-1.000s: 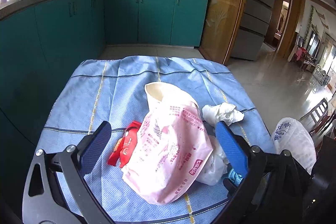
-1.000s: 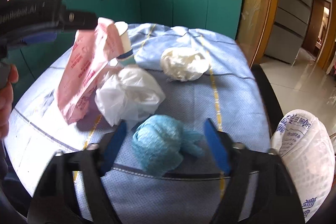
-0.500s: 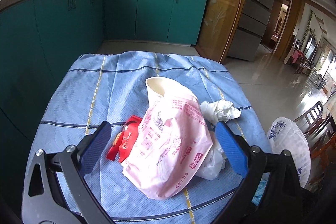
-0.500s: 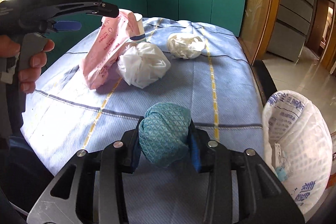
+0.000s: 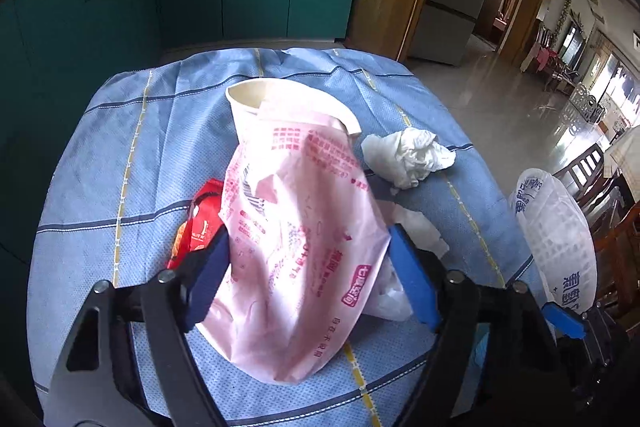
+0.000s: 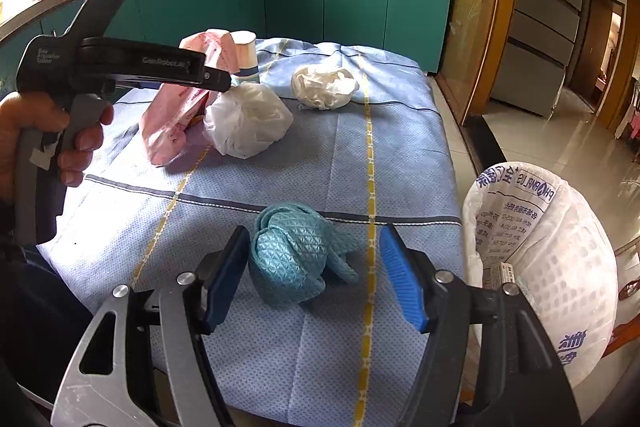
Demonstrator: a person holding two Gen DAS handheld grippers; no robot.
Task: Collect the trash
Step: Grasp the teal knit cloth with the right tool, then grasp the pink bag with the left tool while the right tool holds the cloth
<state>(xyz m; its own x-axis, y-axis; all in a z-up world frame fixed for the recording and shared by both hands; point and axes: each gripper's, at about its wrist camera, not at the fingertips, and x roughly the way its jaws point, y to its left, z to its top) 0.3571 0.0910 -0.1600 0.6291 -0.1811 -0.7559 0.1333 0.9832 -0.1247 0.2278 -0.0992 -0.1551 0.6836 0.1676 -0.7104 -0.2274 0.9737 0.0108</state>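
Observation:
A pink printed plastic bag (image 5: 300, 247) leans on a white paper cup (image 5: 256, 95) on the blue-clothed table. My left gripper (image 5: 308, 235) is open around the bag, and both pads touch its sides. A red packet (image 5: 200, 223) lies against the bag's left side. The bag (image 6: 172, 123) rests on the table under the left gripper (image 6: 216, 79), held by a hand (image 6: 80, 139). My right gripper (image 6: 314, 233) is open near the table's front edge. A teal cloth wad (image 6: 288, 259) lies between its fingers, against the left pad and apart from the right one.
A white trash bag (image 6: 540, 247) stands open off the table's right side. A knotted white plastic bag (image 6: 248, 119) and a crumpled white tissue (image 6: 324, 87) lie further back on the tablecloth (image 6: 400, 155). Teal cabinets (image 6: 320, 7) line the far wall.
My right gripper shut on the teal cloth wad, drew it to the table's front edge, then opened and let it go. My left gripper's jaws narrowed around the pink bag.

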